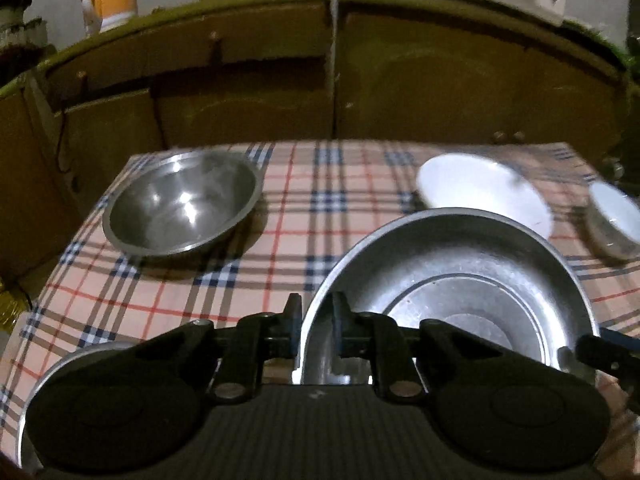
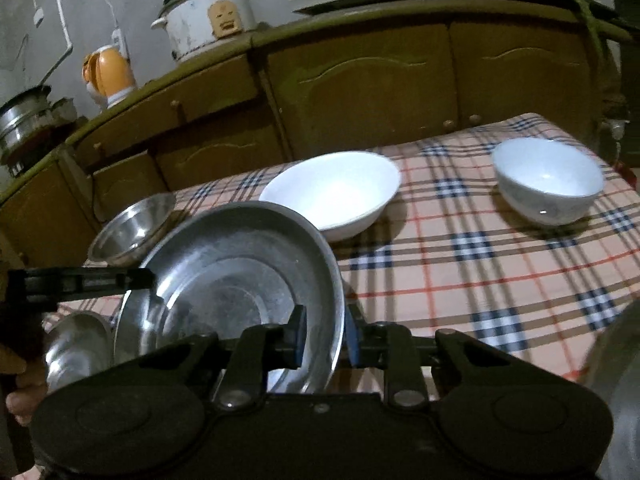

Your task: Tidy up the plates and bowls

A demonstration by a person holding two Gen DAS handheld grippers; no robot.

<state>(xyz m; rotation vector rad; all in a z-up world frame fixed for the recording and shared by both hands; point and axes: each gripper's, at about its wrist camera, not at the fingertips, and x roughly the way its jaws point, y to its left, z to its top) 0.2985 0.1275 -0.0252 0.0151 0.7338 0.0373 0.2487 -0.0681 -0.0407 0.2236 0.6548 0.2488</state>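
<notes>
A round metal plate (image 1: 460,280) is held above the checked tablecloth (image 1: 280,240). My left gripper (image 1: 316,328) is shut on its left rim. My right gripper (image 2: 326,336) is shut on its right rim, the plate (image 2: 240,276) tilted up to the left of it. A steel bowl (image 1: 180,200) sits at the table's far left and shows in the right wrist view (image 2: 132,228). A wide white bowl (image 2: 332,192) and a smaller white bowl (image 2: 548,180) sit at the back. They also show in the left wrist view, the wide white bowl (image 1: 480,188) and the small bowl (image 1: 616,216).
Another metal rim (image 1: 48,372) lies low at the left. Brown cupboards (image 2: 360,80) stand behind the table, with a rice cooker (image 2: 208,20), an orange jug (image 2: 108,72) and a steel pot (image 2: 24,120) on top. Open cloth lies at the right (image 2: 500,280).
</notes>
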